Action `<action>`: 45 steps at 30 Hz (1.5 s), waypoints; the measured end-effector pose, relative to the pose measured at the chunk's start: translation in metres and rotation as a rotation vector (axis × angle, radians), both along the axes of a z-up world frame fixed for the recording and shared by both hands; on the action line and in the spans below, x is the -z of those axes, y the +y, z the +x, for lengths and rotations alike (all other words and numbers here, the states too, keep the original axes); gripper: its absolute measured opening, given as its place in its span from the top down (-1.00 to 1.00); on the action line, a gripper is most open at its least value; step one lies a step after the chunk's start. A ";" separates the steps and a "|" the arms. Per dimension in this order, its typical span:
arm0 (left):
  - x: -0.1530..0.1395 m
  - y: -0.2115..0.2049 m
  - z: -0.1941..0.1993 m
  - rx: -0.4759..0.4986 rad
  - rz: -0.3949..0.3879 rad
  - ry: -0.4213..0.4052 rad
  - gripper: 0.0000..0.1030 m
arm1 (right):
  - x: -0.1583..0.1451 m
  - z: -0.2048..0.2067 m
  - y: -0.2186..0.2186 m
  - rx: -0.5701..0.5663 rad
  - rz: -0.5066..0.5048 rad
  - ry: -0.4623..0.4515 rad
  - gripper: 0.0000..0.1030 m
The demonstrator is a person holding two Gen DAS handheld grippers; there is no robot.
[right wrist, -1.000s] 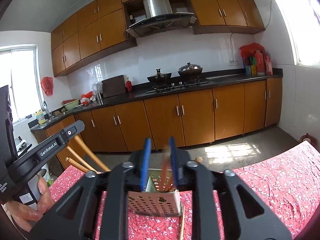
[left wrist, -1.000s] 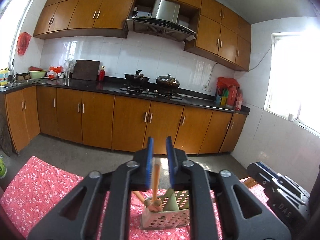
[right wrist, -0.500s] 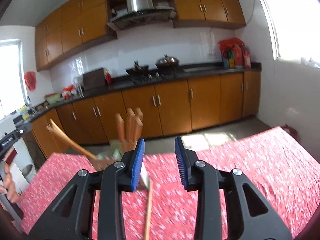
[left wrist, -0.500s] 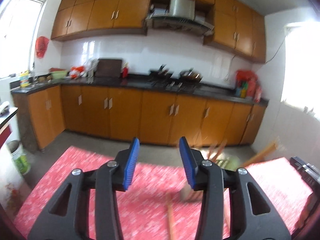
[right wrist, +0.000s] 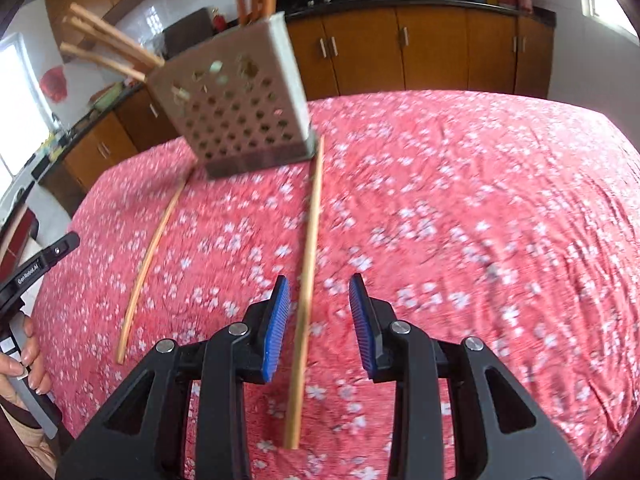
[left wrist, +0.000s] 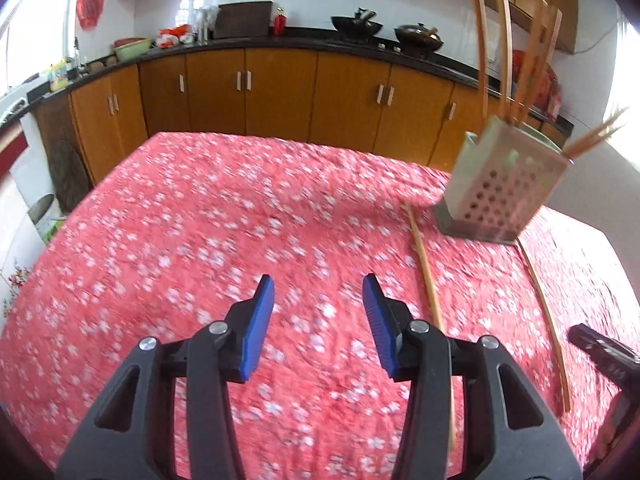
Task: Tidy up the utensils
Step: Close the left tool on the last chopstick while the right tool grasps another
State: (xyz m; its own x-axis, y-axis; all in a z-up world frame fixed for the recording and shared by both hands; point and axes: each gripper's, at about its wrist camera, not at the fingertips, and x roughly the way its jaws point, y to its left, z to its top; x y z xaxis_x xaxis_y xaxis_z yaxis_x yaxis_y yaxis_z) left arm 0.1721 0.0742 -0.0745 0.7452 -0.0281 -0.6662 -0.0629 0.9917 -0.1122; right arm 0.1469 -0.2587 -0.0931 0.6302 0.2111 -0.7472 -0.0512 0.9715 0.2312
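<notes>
**Both grippers wide open over the red cloth, two sticks loose by the holder**

Left wrist view: the left gripper [left wrist: 318,312] fills the bottom centre of the frame, its blue-padded jaws spread wide with nothing between them, above the red flowered cloth [left wrist: 200,220] that covers the desk. The perforated holder [left wrist: 500,196] stands at the upper right, with several wooden utensils [left wrist: 506,40] rising out of it and more leaning off to the right. One stick [left wrist: 428,288] lies on the cloth just left of the holder's base, running down toward the lower right; a second stick [left wrist: 546,316] lies right of it, starting at the holder's base. A black part of the right gripper [left wrist: 600,352] shows at the right edge. No writing is readable here.

Right wrist view: the right gripper [right wrist: 318,310] sits at the bottom centre, jaws wide apart and gripping nothing. A stick [right wrist: 308,280] lies on the cloth [right wrist: 460,200] in line with the gap, closer to the left pad, its far end at the holder's [right wrist: 236,108] base in the upper left. The other stick [right wrist: 150,264] lies further left. At the left edge a hand [right wrist: 28,364] holds the left gripper [right wrist: 32,272], whose body reads "GenRobot.AI".
</notes>
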 end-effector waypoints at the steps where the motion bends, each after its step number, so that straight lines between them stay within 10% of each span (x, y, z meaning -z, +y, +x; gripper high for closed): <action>1: 0.002 -0.003 -0.001 0.012 -0.001 0.002 0.11 | 0.003 0.001 0.004 -0.008 -0.008 0.007 0.37; 10: 0.005 -0.045 0.002 0.113 0.009 0.029 0.07 | 0.014 0.012 0.015 -0.013 -0.098 0.007 0.85; 19: 0.023 -0.084 0.009 0.186 0.039 0.098 0.08 | 0.015 0.017 -0.038 0.166 -0.060 0.029 0.85; 27: 0.043 -0.097 0.023 0.143 0.120 0.143 0.84 | 0.019 0.014 -0.046 0.173 -0.063 0.025 0.85; 45: 0.042 -0.033 0.057 0.044 0.088 0.144 0.68 | 0.026 0.055 -0.028 0.140 -0.151 -0.002 0.84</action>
